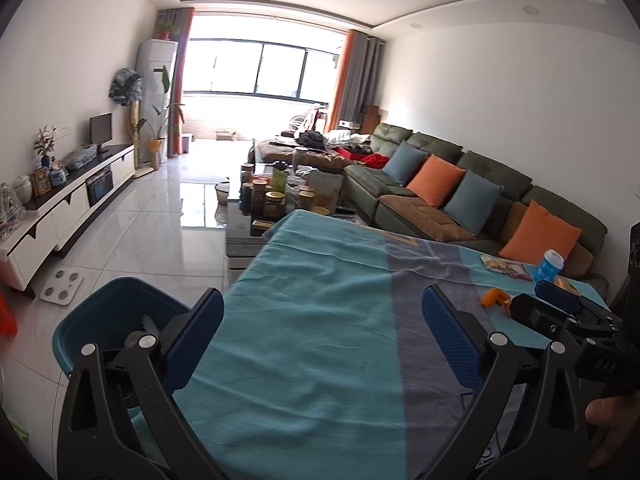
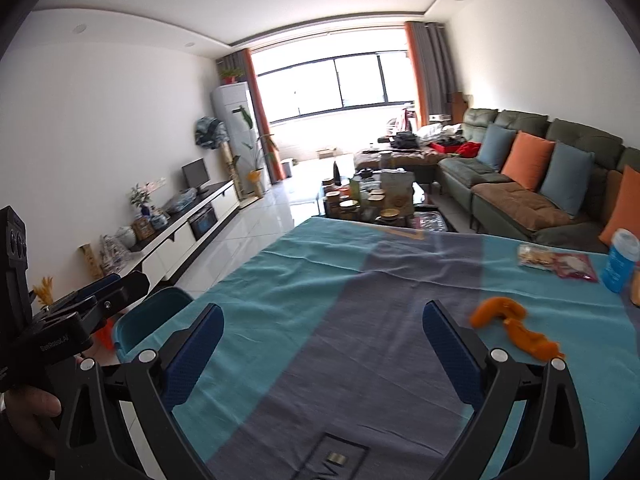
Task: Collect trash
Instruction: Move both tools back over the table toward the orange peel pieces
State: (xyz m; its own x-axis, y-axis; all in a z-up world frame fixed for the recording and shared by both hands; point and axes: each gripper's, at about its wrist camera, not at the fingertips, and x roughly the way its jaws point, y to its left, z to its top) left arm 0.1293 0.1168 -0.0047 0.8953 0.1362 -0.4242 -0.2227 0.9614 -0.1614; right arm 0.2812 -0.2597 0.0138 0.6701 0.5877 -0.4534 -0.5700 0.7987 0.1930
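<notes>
An orange peel (image 2: 512, 330) lies on the teal and grey tablecloth (image 2: 340, 300), just right of my right gripper (image 2: 324, 340), which stands open and holds nothing. The same peel (image 1: 496, 298) shows at the right in the left wrist view. A snack wrapper (image 2: 560, 262) and a blue can (image 2: 622, 260) lie further back on the right. My left gripper (image 1: 324, 332) is open over the cloth, empty. A teal bin (image 1: 108, 316) stands on the floor at the table's left edge, with some white scrap inside.
A low glass table crowded with jars (image 1: 280, 196) stands beyond the table's far edge. A green sofa with cushions (image 1: 460, 192) runs along the right. A white TV cabinet (image 1: 72, 208) lines the left wall. A white scale (image 1: 62, 282) lies on the tiled floor.
</notes>
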